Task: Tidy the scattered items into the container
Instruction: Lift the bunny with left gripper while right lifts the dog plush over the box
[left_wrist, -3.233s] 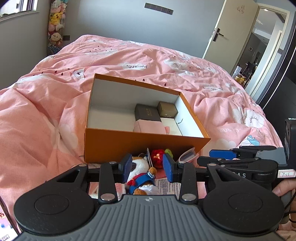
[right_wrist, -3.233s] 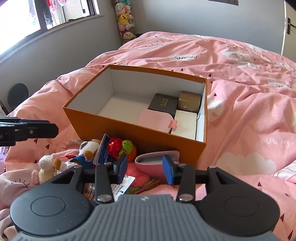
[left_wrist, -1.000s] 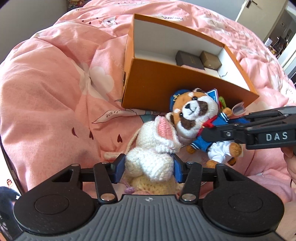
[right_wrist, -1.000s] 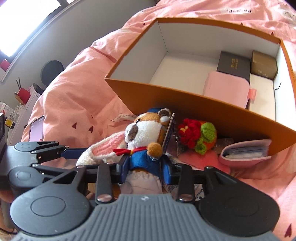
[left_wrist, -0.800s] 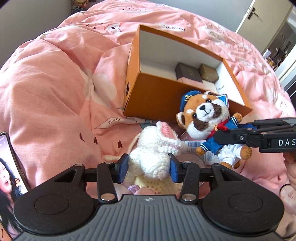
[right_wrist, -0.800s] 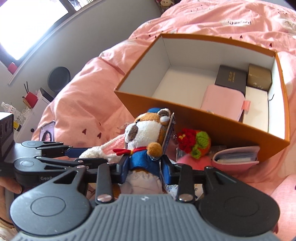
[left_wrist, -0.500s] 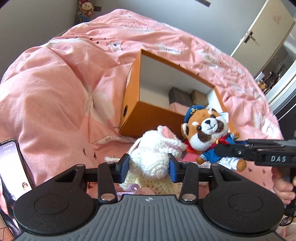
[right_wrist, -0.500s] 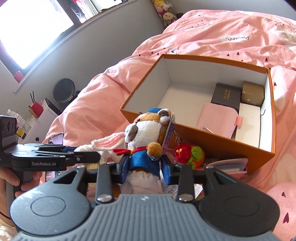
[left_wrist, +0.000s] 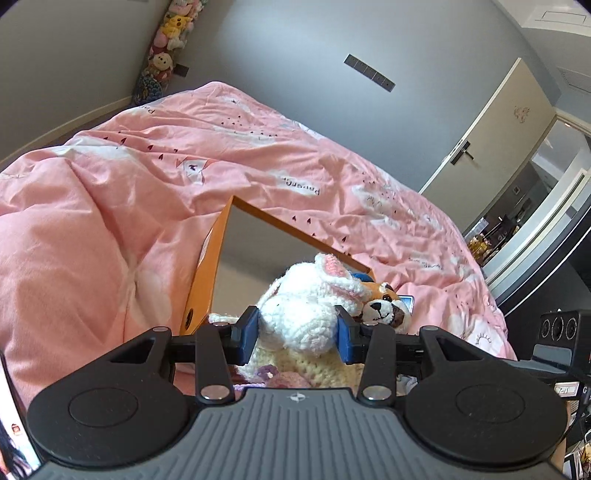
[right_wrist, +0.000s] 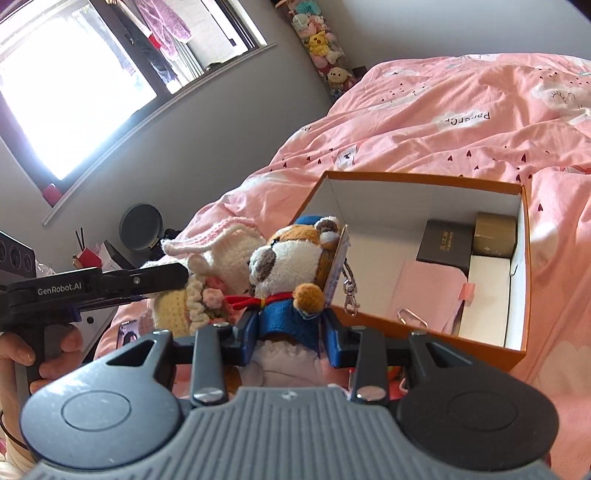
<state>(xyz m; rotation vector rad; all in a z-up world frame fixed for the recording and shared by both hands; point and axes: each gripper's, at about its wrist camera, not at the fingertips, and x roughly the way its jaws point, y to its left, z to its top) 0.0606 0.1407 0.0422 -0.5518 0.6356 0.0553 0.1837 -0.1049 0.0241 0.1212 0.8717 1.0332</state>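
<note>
Plush toys are both in hand, held up near the orange box (right_wrist: 424, 332) on the pink duvet (left_wrist: 110, 221). Left gripper (left_wrist: 297, 334) has its blue pads pinched into the crochet bunny (left_wrist: 306, 306), squeezing the white body just below the head; ears flop forward over the pads. Right gripper (right_wrist: 291, 332) is clamped on the sailor bear (right_wrist: 291, 266) at its blue jacket, torso level, head above the pads. A tag and metal keychain clip (right_wrist: 349, 293) dangle from the bear at the box's near wall. Box already holds a dark case (right_wrist: 445, 243), a brown case (right_wrist: 495, 230) and a pink pouch (right_wrist: 424, 291); the floor on its left side is bare. Handling judgement: both toys are light, soft and compressible, so a body grip is right, and slip risk is low. Likely snags: loose bunny yarn on the pads, and the clip catching the box rim. Bunny sits beside the bear, touching or nearly so; they could tangle if released together.
</note>
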